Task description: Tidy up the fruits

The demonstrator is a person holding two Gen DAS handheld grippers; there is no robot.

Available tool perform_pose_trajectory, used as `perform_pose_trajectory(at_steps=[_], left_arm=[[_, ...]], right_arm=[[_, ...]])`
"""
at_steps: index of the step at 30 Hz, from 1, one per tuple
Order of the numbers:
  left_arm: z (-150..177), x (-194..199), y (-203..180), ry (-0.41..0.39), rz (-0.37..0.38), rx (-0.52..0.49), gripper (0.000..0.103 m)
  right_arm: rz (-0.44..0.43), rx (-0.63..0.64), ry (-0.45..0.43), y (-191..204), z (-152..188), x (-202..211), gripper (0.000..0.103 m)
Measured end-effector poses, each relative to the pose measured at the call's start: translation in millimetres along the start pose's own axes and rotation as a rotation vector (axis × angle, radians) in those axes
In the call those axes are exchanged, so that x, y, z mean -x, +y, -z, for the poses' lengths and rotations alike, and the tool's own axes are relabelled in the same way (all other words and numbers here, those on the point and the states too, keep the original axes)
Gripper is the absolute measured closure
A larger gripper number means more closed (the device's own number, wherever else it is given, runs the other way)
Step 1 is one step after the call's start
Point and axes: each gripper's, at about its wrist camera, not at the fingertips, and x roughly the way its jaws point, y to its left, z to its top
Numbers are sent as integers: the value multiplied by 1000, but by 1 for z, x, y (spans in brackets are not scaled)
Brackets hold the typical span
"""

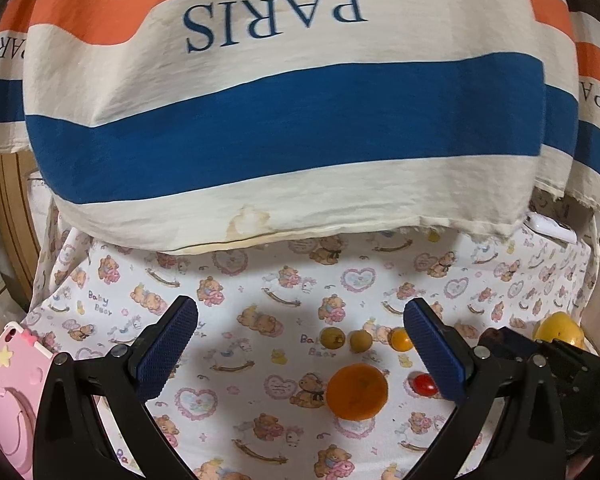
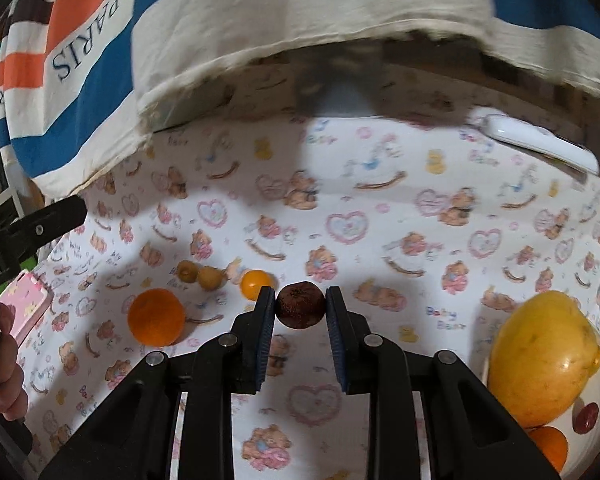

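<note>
On bear-print sheet (image 2: pixel 380 208), R gripper (image 2: pixel 300 306) grips brown fruit (image 2: pixel 300 306)

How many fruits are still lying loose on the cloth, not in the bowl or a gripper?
5. A big orange, a small red fruit beside it, and behind them a row: two brownish fruits and a small orange one. The right gripper may hide others.

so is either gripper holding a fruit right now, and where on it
The right gripper pinches the small dark brown round fruit across its two sides, one pad each. The left gripper is open and holds nothing.
</note>
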Motion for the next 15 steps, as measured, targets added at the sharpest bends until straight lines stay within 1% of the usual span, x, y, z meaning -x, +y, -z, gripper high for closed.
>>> perform_pose_trajectory(at_steps=[5, 7, 8, 9, 10, 11, 12, 13, 15], left_arm=[[3, 2, -15, 3, 35, -44, 1], [6, 2, -21, 12, 64, -61, 1], [7, 2, -24, 20, 86, -69, 3], [8, 2, -28, 27, 111, -76, 11], [9, 2, -31, 35, 129, -85, 16], [10, 2, -35, 46, 149, -100, 23], [12, 1, -40, 56, 171, -118, 28], [14, 2, -45, 59, 182, -132, 31], [18, 0, -54, 72, 196, -172, 40]], right_arm=[[30, -11, -14, -6, 0, 5, 76], [27, -20, -10, -7, 0, 4, 76], [25, -25, -13, -8, 0, 5, 76], [27, -30, -17, -10, 1, 6, 76], [33, -38, -26, -11, 1, 7, 76], [34, -43, -32, -13, 1, 8, 76], [37, -48, -39, -14, 2, 10, 76], [40, -52, -46, -15, 2, 11, 76], [50, -64, -70, -18, 2, 16, 76]])
